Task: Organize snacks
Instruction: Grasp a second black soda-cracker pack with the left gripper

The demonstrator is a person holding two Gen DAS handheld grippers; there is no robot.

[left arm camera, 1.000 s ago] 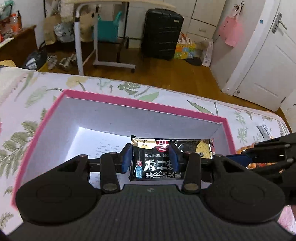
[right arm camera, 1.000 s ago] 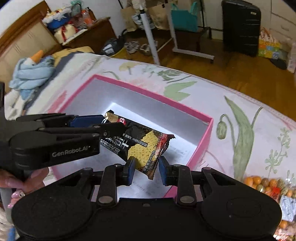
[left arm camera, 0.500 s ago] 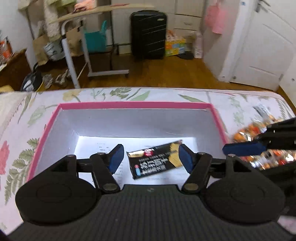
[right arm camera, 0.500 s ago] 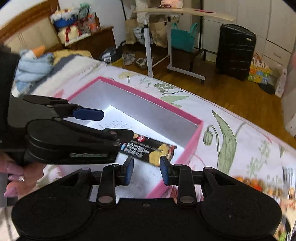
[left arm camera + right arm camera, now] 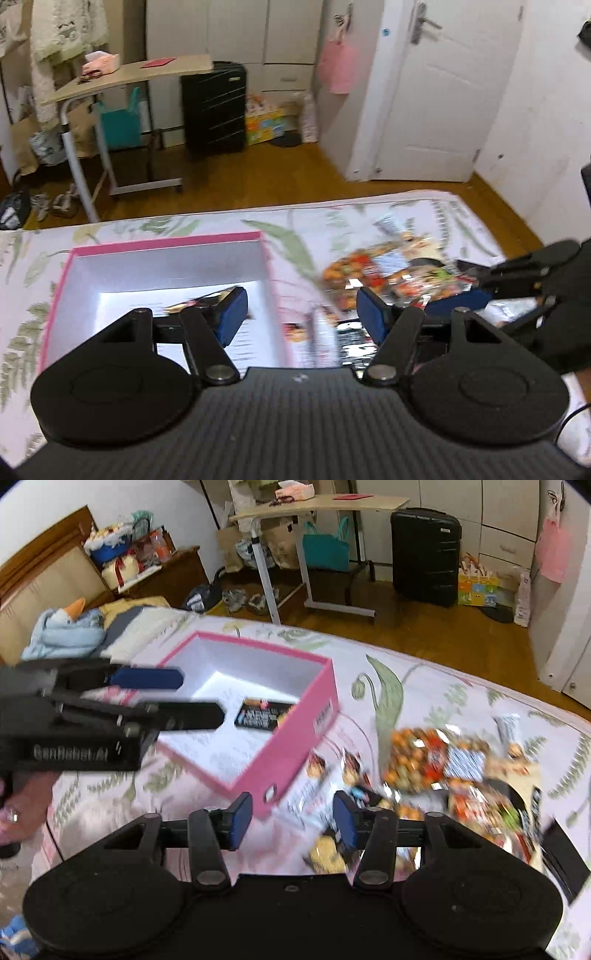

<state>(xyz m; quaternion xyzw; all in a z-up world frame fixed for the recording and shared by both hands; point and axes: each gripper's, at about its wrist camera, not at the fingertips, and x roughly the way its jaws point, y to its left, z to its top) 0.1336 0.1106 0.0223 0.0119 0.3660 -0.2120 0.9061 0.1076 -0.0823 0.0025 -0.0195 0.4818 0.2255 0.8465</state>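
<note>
1 pink box (image 5: pixel 291 734) holding 1 dark cracker packet (image 5: pixel 264 713), blurred snack pile (image 5: pixel 454 768) beside it, 2 tools, left tool (image 5: pixel 301 319) and right tool (image 5: pixel 292 821), both parted, empty

Your left gripper (image 5: pixel 302 314) hangs empty, jaws apart, over the near right corner of the pink box (image 5: pixel 317 716). Your right gripper (image 5: pixel 292 821), jaws just opened and empty, sits right of that box.

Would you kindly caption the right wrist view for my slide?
Open right gripper above the snack pile, one dark cracker packet lying in the pink box.
</note>
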